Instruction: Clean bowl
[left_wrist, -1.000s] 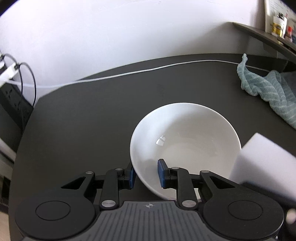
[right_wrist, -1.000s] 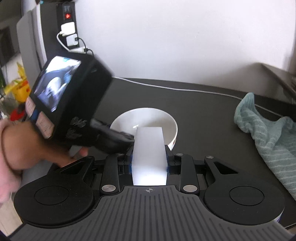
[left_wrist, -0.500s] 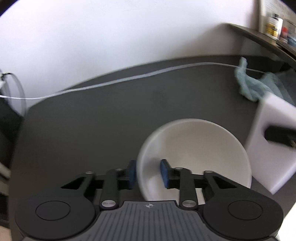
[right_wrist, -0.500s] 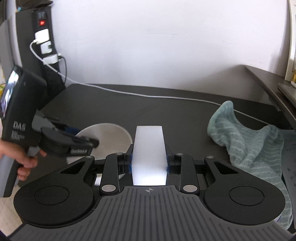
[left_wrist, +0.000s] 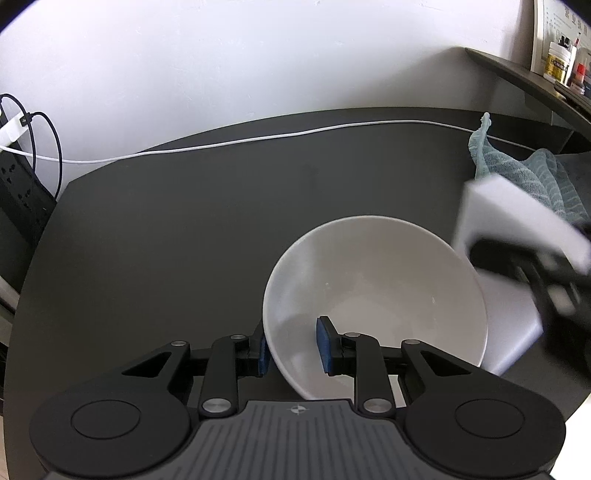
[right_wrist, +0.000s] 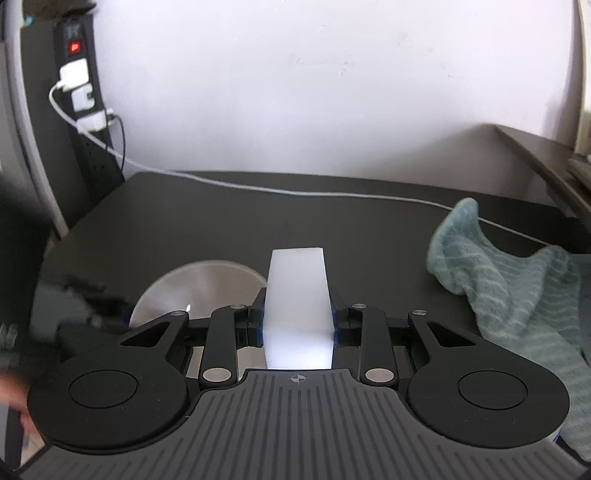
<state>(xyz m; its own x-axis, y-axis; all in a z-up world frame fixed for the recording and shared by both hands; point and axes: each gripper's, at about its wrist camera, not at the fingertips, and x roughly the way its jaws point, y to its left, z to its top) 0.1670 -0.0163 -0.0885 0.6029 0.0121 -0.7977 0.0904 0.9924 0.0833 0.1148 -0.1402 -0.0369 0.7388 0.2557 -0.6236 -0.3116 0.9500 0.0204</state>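
A white bowl (left_wrist: 376, 295) sits on the dark table (left_wrist: 184, 240). My left gripper (left_wrist: 293, 347) straddles its near rim, one blue pad outside and one inside, with a visible gap between the pads and the wall. My right gripper (right_wrist: 297, 321) is shut on a white sponge block (right_wrist: 297, 295). In the left wrist view the sponge (left_wrist: 517, 236) shows blurred just right of the bowl. In the right wrist view the bowl (right_wrist: 199, 291) lies to the lower left, with the blurred left gripper (right_wrist: 88, 310) at its left edge.
A teal cloth (right_wrist: 517, 295) is heaped on the table's right side and also shows in the left wrist view (left_wrist: 528, 173). A white cable (left_wrist: 258, 138) runs along the back. A power strip (right_wrist: 77, 74) hangs at the left. A shelf with bottles (left_wrist: 561, 62) stands at the right.
The right gripper with the sponge has swung away from above the bowl to its right side. The bowl has slid right in the left wrist view, with the left gripper still at its rim.
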